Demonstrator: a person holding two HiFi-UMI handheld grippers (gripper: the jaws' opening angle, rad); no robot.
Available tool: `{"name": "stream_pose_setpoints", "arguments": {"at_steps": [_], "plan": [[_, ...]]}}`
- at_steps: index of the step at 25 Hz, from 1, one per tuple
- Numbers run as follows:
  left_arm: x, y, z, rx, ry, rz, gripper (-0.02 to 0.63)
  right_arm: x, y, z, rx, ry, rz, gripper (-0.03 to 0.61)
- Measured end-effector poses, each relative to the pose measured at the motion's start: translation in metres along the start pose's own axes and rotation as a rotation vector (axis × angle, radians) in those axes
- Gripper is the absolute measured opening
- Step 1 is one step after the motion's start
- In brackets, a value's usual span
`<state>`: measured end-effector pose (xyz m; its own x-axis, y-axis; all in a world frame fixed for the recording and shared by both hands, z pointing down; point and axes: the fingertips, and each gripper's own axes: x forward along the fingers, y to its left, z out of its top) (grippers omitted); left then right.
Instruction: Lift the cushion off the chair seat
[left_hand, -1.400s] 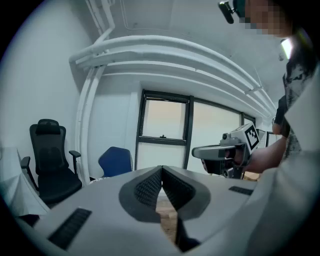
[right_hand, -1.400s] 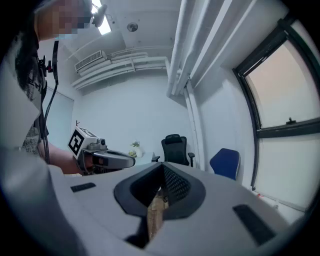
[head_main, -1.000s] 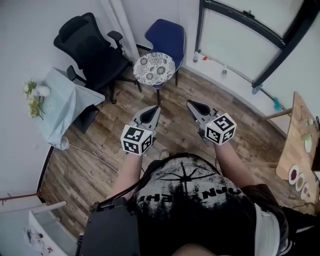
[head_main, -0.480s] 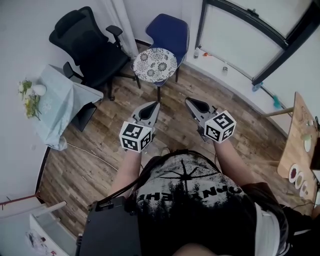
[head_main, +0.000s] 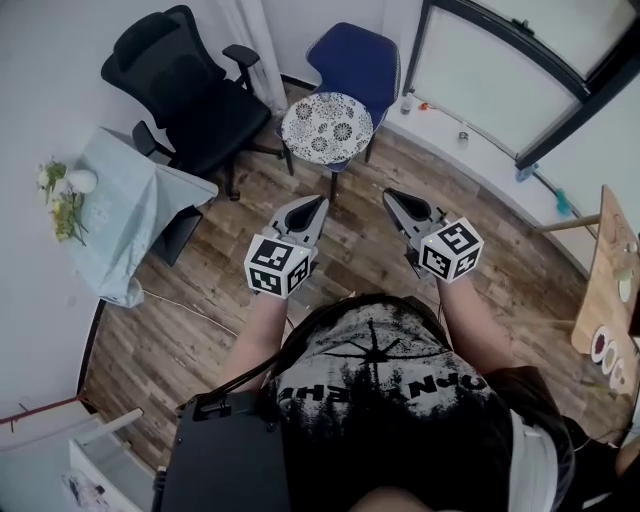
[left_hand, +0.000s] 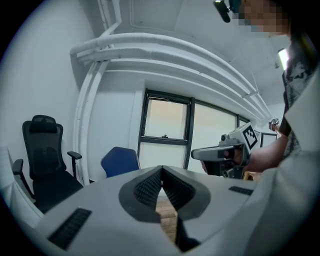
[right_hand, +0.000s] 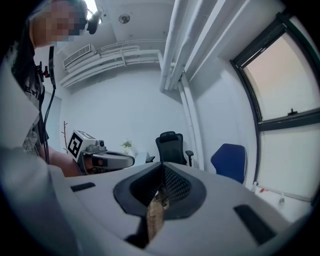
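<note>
Finds the cushion (head_main: 327, 127) in the upper centre of the head view: round, white with a dark floral print, lying flat on the seat of the blue chair (head_main: 357, 62) and covering most of it. Places the left gripper (head_main: 312, 205) and the right gripper (head_main: 392, 196) at mid-frame, side by side, below the cushion and well apart from it, both pointing toward the chair. Reads both sets of jaws as closed tip to tip, with nothing held in either.

Records a black office chair (head_main: 185, 90) at upper left, just beside the blue chair. Records wood-plank flooring (head_main: 200, 320) throughout, white walls, and a dark-framed window (head_main: 500, 70) at upper right.

Notes a cloth-covered table (head_main: 125, 215) at the left edge, carrying a rounded white vase (head_main: 82, 181) with flowers (head_main: 58, 205) against it; cannot tell whether the stems stand inside. Notes a wooden tabletop (head_main: 605, 270) at the right edge bearing small dishes (head_main: 600, 348); cannot make out their contents.
</note>
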<state>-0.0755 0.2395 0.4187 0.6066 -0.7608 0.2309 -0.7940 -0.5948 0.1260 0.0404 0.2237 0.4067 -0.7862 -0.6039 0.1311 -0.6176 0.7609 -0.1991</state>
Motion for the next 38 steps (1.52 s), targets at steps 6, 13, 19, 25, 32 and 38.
{"name": "stream_pose_setpoints", "arguments": {"at_steps": [6, 13, 19, 25, 32, 38], "plan": [[-0.002, 0.021, -0.009, -0.019, 0.003, -0.017, 0.015, 0.016, 0.009, -0.001, -0.011, -0.016, -0.021, 0.020], [0.001, 0.025, -0.012, 0.011, 0.011, -0.026, 0.015, 0.026, 0.008, -0.001, -0.025, -0.006, -0.021, 0.020], [0.013, 0.035, -0.015, -0.015, 0.025, -0.024, 0.015, 0.039, -0.003, -0.002, -0.015, 0.014, -0.008, 0.020], [0.042, 0.047, -0.015, -0.031, 0.037, -0.005, 0.015, 0.056, -0.034, -0.007, 0.008, 0.018, 0.006, 0.020], [0.088, 0.073, -0.008, -0.036, 0.056, 0.020, 0.015, 0.087, -0.083, -0.003, 0.029, 0.008, 0.022, 0.020], [0.136, 0.097, -0.001, -0.047, 0.075, 0.021, 0.015, 0.111, -0.129, 0.006, 0.046, 0.007, 0.023, 0.020]]}}
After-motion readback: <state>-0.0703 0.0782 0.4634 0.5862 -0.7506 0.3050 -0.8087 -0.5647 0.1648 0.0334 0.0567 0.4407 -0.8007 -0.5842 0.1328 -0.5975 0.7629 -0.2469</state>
